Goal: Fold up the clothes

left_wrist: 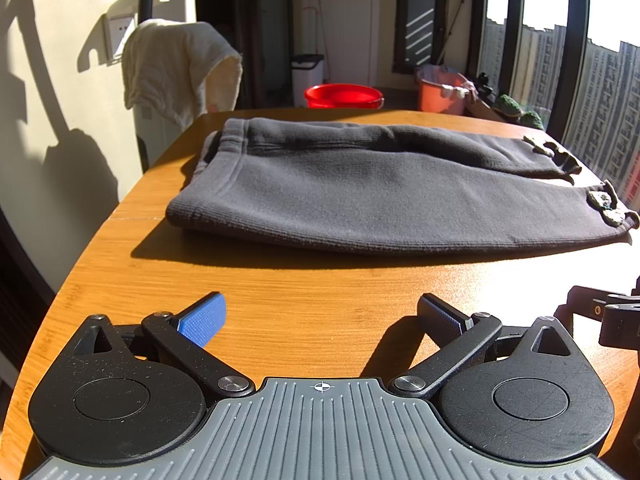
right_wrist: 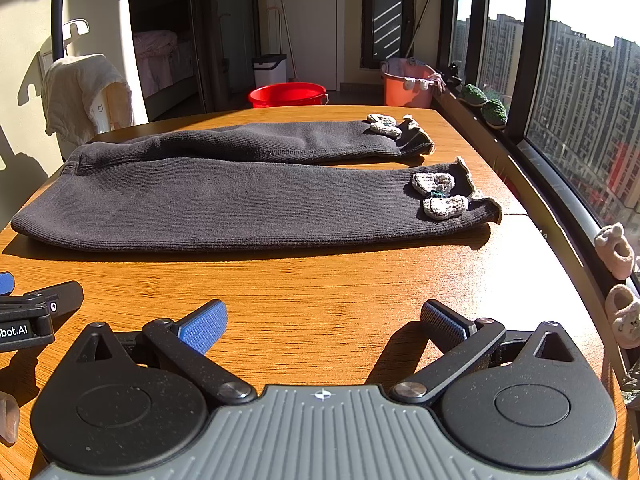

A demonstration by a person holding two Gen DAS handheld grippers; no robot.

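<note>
Dark grey knit trousers (right_wrist: 240, 196) lie flat across the wooden table (right_wrist: 320, 288), waistband to the left, both legs spread, pale crocheted bows (right_wrist: 438, 196) at the frilled cuffs; left gripper (left_wrist: 322, 320) and right gripper (right_wrist: 323, 322) sit released, empty, short of the fabric

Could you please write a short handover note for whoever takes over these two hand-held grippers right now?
Left hand-held gripper: open, empty, low over the table's near edge.
Right hand-held gripper: open, empty, beside the left one.
Trousers: dark grey, flat on the wooden table, legs side by side, waistband to the left, decorated cuffs to the right.
Done: trousers laid out; no fold visible.
Left: grasp and fold them.
</note>
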